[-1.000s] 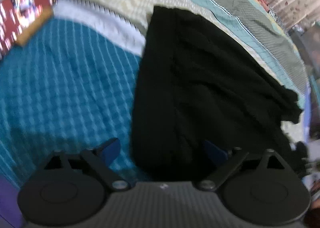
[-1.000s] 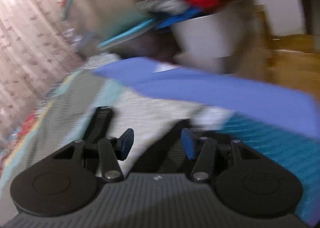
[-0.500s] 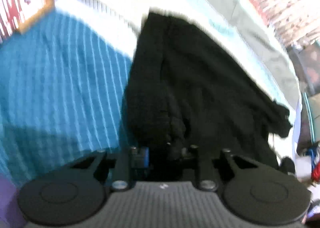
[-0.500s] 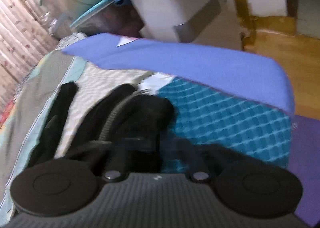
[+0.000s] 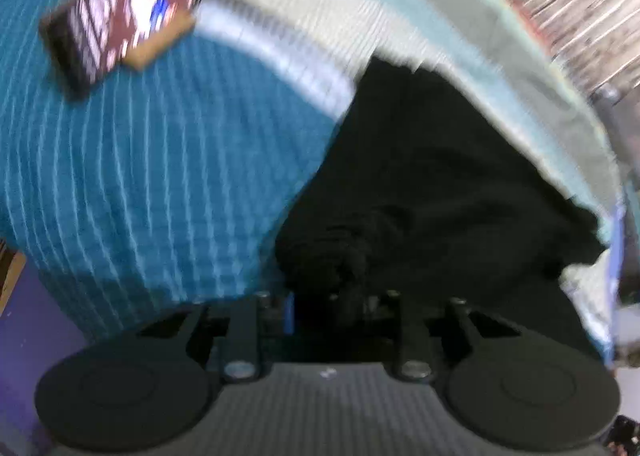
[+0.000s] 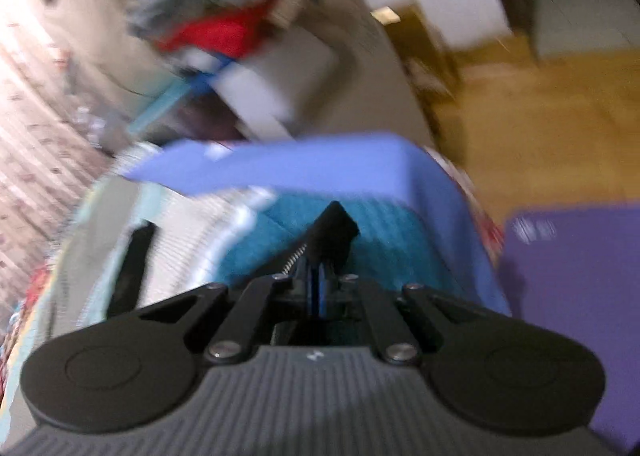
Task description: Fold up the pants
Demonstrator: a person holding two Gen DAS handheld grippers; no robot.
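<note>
Gripping pants (image 5: 440, 183) near edge, bunched between left gripper (image 5: 340, 300) pads | right gripper (image 6: 320, 288) pinched on black corner (lifted) | legs run far-right on bed (image 5: 140, 175)

1. The right gripper (image 6: 316, 292) has its jaws pressed together on a black fabric corner of the pants (image 6: 334, 234) – zip teeth showing.
2. Beneath lie a teal waffle-textured blanket (image 6: 384, 232) and a blue-violet sheet (image 6: 320, 163).

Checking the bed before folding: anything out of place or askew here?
A dark red box lies tilted on the teal blanket, away from the black pants. The pants are bunched near the left tool, not flat.
</note>
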